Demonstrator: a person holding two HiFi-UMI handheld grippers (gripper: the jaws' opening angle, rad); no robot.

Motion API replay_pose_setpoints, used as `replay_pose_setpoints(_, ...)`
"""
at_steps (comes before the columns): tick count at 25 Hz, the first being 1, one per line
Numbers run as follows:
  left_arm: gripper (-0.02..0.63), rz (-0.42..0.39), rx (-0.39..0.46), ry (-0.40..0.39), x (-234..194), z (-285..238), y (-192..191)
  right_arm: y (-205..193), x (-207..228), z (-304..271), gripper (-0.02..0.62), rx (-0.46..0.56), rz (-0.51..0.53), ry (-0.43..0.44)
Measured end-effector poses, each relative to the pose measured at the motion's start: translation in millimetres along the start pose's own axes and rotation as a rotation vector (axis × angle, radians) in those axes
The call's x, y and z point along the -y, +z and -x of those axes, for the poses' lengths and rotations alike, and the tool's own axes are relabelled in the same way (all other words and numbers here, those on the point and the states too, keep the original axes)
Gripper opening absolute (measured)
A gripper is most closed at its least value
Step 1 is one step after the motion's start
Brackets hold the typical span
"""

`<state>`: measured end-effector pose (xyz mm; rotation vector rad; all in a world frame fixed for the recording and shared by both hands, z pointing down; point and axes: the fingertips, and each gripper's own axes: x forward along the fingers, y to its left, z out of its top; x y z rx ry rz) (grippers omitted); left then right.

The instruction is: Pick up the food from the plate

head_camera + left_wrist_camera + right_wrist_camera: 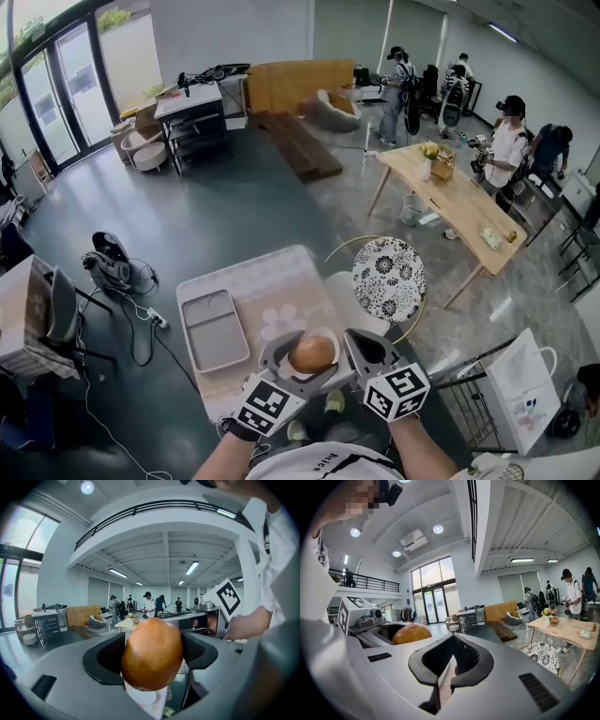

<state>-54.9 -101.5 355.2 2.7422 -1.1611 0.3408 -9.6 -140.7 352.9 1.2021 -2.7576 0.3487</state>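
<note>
Bun [152,644] sits clamped btwn the pads of your left gripper [305,361], up off the white plate [140,696], which lies directly below it on the table [253,277].

Your right gripper [442,684] is right beside it, jaws closed w/ nothing in them.

Risks: the bun's round and prob. soft. Squeeze harder and it dents; ease off and it could roll out. A nudge from the right gripper might knock it loose.

Left gripper view shows the plate under the bun, while head view hides it. Only the right gripper view shows the right jaws closed.
</note>
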Motion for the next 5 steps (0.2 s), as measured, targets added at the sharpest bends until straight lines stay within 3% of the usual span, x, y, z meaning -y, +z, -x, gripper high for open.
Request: replay_pose_setpoints(5,0.368,-0.003,-0.005,0.001,-2.3,3.3,-2.1,-0.6,-4.9,-3.0,0.014,-0.002,0.005,0.001)
